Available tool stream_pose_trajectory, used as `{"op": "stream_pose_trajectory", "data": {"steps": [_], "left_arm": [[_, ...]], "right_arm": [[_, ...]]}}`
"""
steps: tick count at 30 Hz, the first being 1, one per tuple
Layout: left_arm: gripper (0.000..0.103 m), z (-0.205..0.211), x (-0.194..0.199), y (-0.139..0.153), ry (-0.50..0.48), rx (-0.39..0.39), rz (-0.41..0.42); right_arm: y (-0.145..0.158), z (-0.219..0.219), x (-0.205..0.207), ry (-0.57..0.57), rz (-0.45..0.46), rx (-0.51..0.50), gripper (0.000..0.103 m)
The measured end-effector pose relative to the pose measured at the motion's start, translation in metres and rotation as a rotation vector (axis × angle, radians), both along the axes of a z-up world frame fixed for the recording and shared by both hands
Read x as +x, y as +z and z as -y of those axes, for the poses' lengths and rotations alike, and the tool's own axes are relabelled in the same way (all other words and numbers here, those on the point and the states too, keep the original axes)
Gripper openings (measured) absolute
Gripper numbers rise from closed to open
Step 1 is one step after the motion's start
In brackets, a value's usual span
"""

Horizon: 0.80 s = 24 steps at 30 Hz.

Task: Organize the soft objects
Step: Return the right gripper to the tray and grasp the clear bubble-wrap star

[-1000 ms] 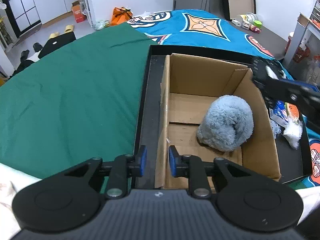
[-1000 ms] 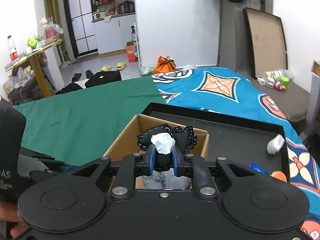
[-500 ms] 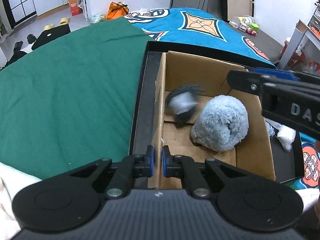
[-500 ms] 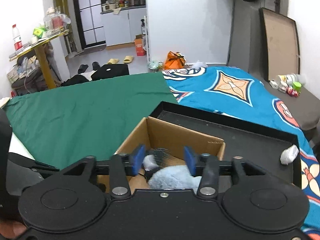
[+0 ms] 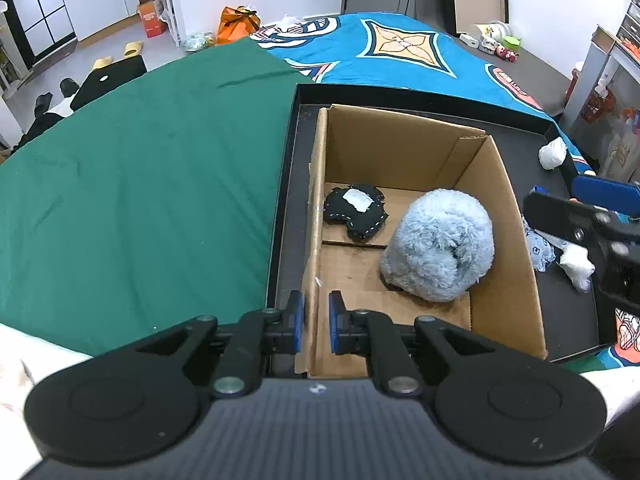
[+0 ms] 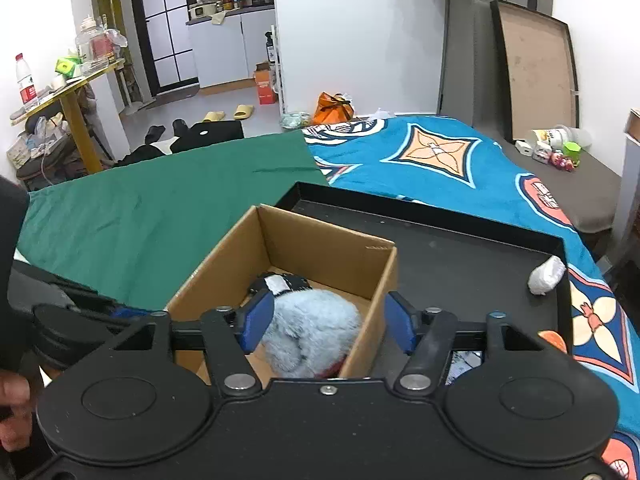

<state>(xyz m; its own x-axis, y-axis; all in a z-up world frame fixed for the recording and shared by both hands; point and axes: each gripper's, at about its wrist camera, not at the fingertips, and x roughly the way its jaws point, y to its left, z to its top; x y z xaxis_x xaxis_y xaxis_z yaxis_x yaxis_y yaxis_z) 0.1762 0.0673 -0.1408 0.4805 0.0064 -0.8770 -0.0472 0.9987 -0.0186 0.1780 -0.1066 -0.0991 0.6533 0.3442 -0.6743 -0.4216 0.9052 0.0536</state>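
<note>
Lumps of white soft cloth [image 5: 576,264] lie at right of frame beside empty, opening right gripper [image 6: 328,324]; left gripper [image 5: 314,322] pinches brown cardboard box wall [image 5: 316,240].

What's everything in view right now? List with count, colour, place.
cardboard box: 1, brown, on the tray's left part
fluffy toy: 1, light blue, inside box, right side
stitched soft toy: 1, black with white patch, inside box, far left
tray: 1, black, on the bed
white bundle: 1, white, tray's far right corner
green cloth: 1, left of tray
left gripper: shut on the box's left wall
right gripper: jaws opening, empty, above the box
</note>
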Motion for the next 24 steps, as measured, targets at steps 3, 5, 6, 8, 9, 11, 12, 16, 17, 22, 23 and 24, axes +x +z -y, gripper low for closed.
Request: {"op": "stream_pose_trajectory", "data": {"steps": [3,5,6,8,9,11,12,16,17,22,23,24], "left_arm": [[0.015,0.002,0.000,0.002,-0.004,0.012,-0.004],[0.022,0.003,0.000,0.002,-0.003,0.020,-0.008],[0.030,0.004,0.000,0.003,-0.002,0.028,-0.009],[0.042,0.005,0.000,0.004,0.004,0.046,-0.006],[0.047,0.006,0.000,0.004,0.006,0.054,-0.005],[0.052,0.007,0.000,0.006,0.007,0.069,-0.004],[0.054,0.008,0.000,0.007,0.007,0.074,-0.004],[0.060,0.015,0.001,0.009,-0.004,0.104,-0.004],[0.062,0.017,0.001,0.010,-0.008,0.109,-0.004],[0.066,0.025,0.002,0.013,-0.008,0.140,0.013],[0.067,0.026,0.002,0.013,-0.003,0.143,0.015],[0.068,0.027,0.002,0.013,-0.001,0.146,0.021]], "right_arm": [[-0.001,0.009,-0.003,-0.009,0.000,-0.002,0.067],[-0.002,0.015,-0.003,-0.020,-0.003,0.000,0.069],[-0.003,0.019,-0.003,-0.026,-0.003,0.003,0.070],[-0.005,0.026,-0.003,-0.042,-0.003,0.007,0.070],[-0.006,0.030,-0.003,-0.055,-0.004,0.011,0.070],[-0.008,0.038,-0.002,-0.073,-0.010,0.019,0.072],[-0.009,0.041,-0.001,-0.083,-0.013,0.025,0.073],[-0.014,0.056,-0.001,-0.121,-0.017,0.053,0.077],[-0.016,0.059,-0.001,-0.131,-0.017,0.059,0.077],[-0.032,0.078,0.000,-0.194,-0.043,0.105,0.077],[-0.034,0.081,0.000,-0.208,-0.041,0.112,0.078],[-0.038,0.085,0.000,-0.223,-0.037,0.116,0.078]]}}
